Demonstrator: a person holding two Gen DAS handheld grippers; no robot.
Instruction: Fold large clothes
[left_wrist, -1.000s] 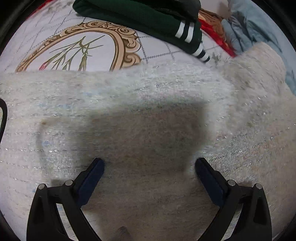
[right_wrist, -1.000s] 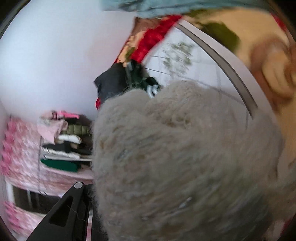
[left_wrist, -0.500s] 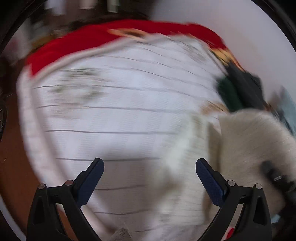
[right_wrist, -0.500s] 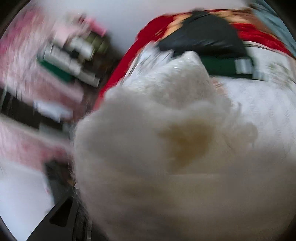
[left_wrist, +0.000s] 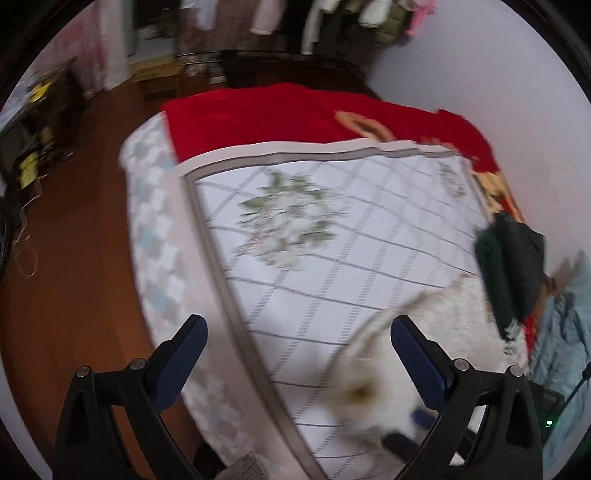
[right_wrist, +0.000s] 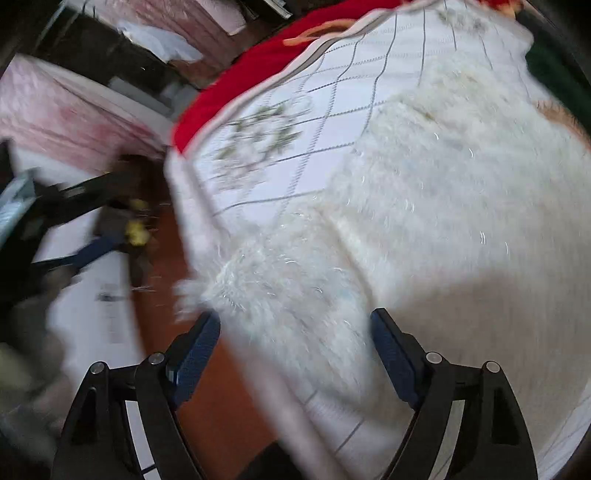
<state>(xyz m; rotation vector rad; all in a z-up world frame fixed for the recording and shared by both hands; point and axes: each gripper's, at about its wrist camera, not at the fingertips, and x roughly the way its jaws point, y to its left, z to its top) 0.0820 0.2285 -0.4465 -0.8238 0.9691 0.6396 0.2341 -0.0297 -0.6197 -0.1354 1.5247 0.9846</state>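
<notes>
From the left wrist, the left tool (left_wrist: 295, 339) hangs above the bed (left_wrist: 332, 258) with its blue pads spread wide and nothing between them. Under it lies the white quilt (left_wrist: 369, 236) with grey grid lines and a blurred green wreath print. A red blanket (left_wrist: 280, 114) covers the far end of the bed. The fuzzy cream sweater (left_wrist: 436, 317) lies at the lower right of this view, on the quilt, just beside the right pad; blur hides its outline, so I cannot tell which way its long side runs. Beyond it sits a dark green garment (left_wrist: 506, 266) and, at the right edge, a light blue cloth (left_wrist: 569, 325). Brown floor (left_wrist: 74, 258) shows to the left, and hanging clothes (left_wrist: 369, 14) at the top. No writing can be read.

From the right wrist, the right tool (right_wrist: 295, 350) is also spread wide, gripping nothing. The sweater (right_wrist: 424, 221) fills the right and middle of this view, lying flat on the quilt (right_wrist: 332, 110), with a fuzzy end (right_wrist: 236, 280) reaching the bed's edge close to the left pad. It seems to stretch from that end up toward the right, though blur leaves this unsure. The red blanket (right_wrist: 251, 74) and floor (right_wrist: 207, 387) show on the left. No labels can be made out.
</notes>
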